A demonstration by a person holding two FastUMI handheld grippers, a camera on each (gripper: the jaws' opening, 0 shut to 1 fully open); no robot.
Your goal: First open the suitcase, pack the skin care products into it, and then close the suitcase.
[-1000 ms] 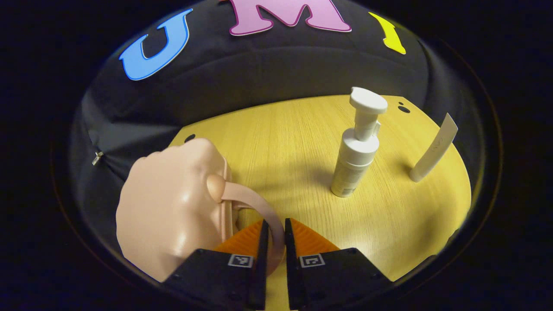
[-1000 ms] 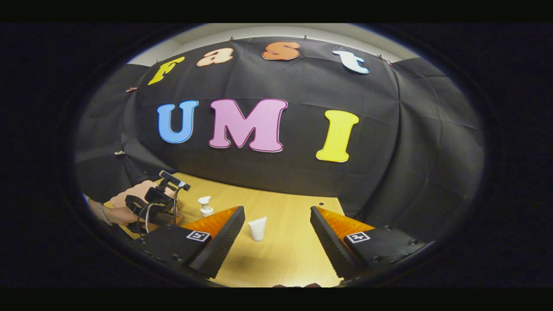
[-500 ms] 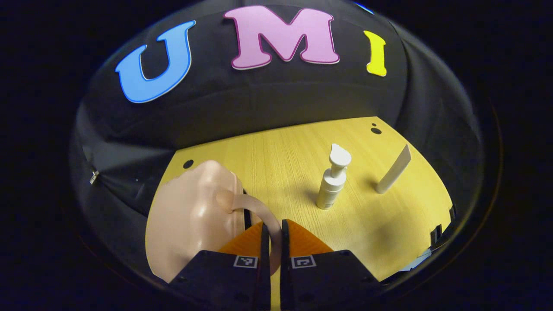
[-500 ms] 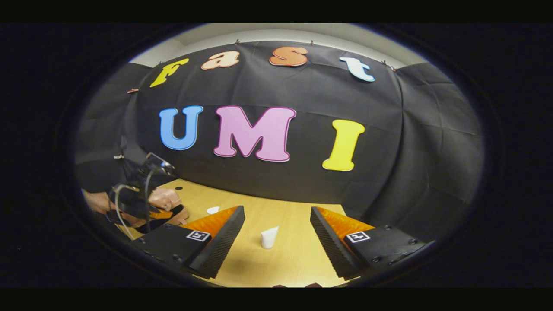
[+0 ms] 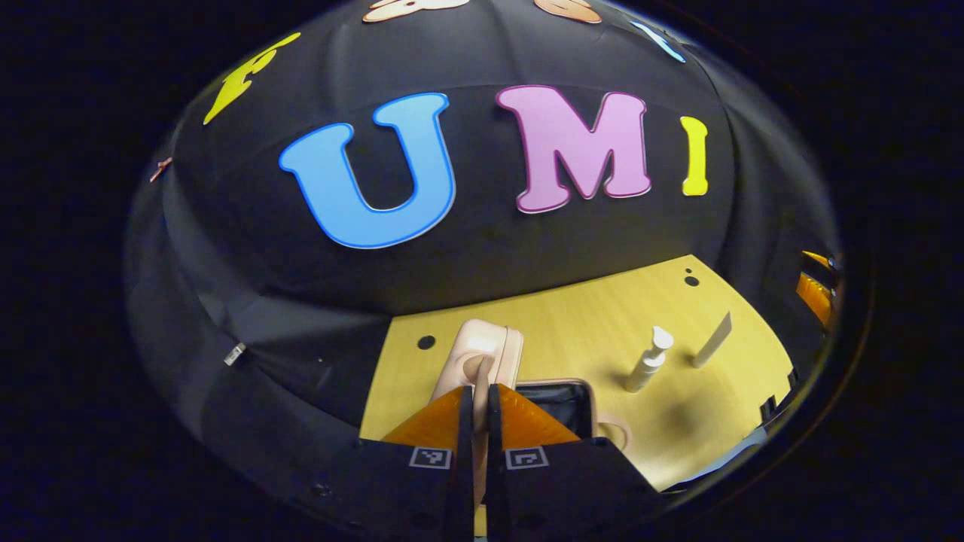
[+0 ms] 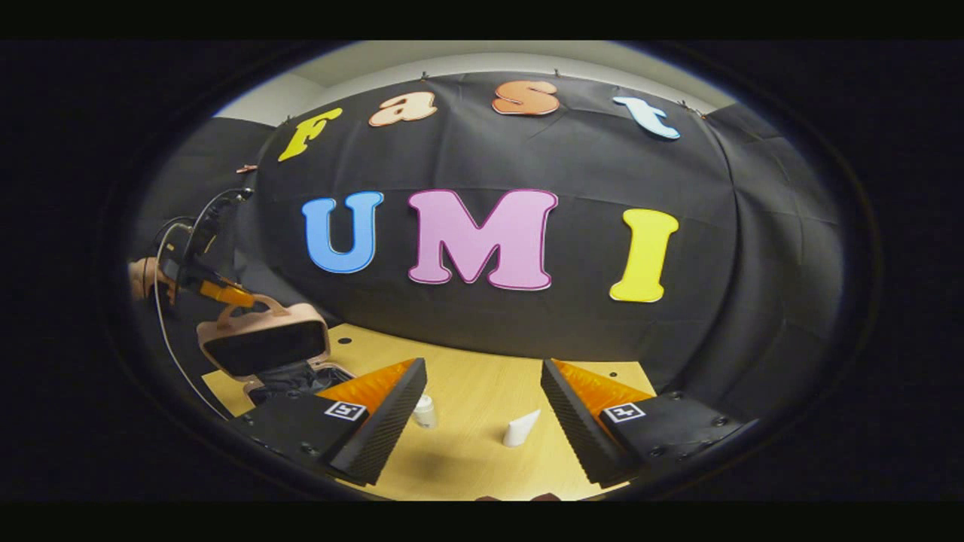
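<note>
Wooden worktop (image 6: pixel 482 391) with pink suitcase (image 6: pixel 263 342) lid raised.
Left tool (image 5: pixel 476 403) is clamped on the lid's handle (image 5: pixel 480 373); right tool (image 6: pixel 482 406) hovers wide open, empty, above the tube (image 6: pixel 520 429).

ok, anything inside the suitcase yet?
Lid raised by the left tongs on its handle. The base shows dark lining, no products visible; the right tong finger covers part. Pump bottle and tube stand on the table.

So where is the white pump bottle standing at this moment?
In the left gripper view the pump bottle stands upright on the table, right of the open suitcase, with the white tube just beyond it.
</note>
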